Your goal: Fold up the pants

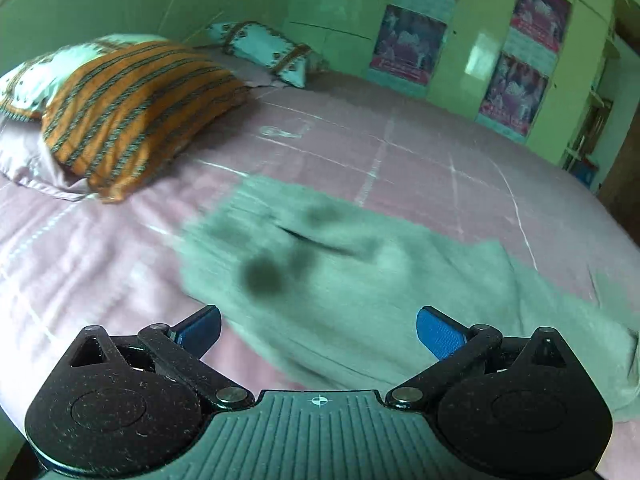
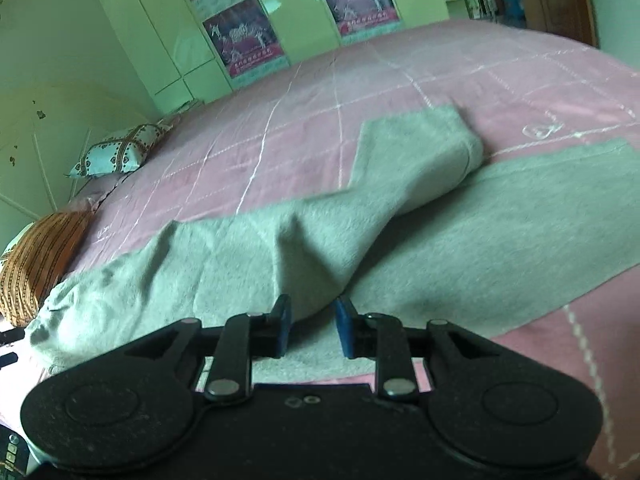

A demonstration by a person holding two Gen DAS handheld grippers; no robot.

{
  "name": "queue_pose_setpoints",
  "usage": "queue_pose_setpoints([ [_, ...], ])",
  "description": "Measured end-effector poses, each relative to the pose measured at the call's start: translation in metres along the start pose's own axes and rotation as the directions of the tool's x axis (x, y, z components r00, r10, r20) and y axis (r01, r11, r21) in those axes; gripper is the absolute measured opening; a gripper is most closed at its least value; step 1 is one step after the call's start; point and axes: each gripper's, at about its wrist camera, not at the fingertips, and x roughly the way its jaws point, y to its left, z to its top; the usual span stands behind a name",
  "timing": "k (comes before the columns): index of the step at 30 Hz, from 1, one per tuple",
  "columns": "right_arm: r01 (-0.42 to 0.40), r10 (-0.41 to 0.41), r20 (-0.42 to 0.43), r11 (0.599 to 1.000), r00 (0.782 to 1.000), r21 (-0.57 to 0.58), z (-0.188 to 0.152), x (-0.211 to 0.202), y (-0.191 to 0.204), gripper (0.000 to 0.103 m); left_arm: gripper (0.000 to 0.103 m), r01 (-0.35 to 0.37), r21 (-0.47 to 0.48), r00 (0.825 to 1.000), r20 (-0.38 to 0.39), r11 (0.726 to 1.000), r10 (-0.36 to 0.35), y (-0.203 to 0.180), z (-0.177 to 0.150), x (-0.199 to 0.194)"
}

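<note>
Both wrist views look steeply down, close over the pink checked bedsheet; both share the grey fleece pants, orange striped pillow, green wardrobe.

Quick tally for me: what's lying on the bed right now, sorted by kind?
Grey pants: 1
Orange striped pillow: 1
White patterned pillows: 2
Total: 4 things on the pink bedspread

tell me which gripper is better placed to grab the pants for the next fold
Right, probably. The right gripper sits narrowly open right at the edge of the pants; the left gripper hangs wide open above them.
</note>
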Motion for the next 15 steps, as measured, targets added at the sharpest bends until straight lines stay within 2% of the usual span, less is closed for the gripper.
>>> queue_pose_setpoints([
  [4,0.015,-0.013,0.03,0.999,0.999,-0.042,0.007,-0.004,0.007,0.018,0.103,-0.043,0.123,0.999,0.031,0.991,0.04,-0.07,-0.022,0.002],
  [6,0.02,-0.016,0.05,0.997,0.999,-0.078,0.011,-0.008,0.012,0.018,0.103,-0.065,0.203,0.997,0.046,0.977,0.057,-0.102,-0.03,0.0],
  [8,0.025,-0.017,0.065,0.991,0.998,-0.128,0.016,-0.006,0.02,0.018,0.103,-0.113,0.265,0.994,0.025,0.958,0.111,-0.123,-0.039,0.008],
  [10,0.03,-0.019,0.068,0.985,0.998,-0.169,0.022,0.001,0.028,0.018,0.103,-0.125,0.294,0.986,-0.067,0.947,0.151,-0.129,-0.051,0.026],
  [12,0.051,-0.04,0.056,0.976,0.998,-0.211,0.027,0.014,0.036,0.018,0.103,-0.123,0.292,0.989,-0.045,0.949,0.142,-0.128,-0.061,0.025],
  [15,0.096,-0.096,0.012,0.961,0.995,-0.258,0.029,0.043,0.046,0.016,0.103,-0.088,0.26,0.992,-0.059,0.961,0.107,-0.121,-0.059,0.021],
])
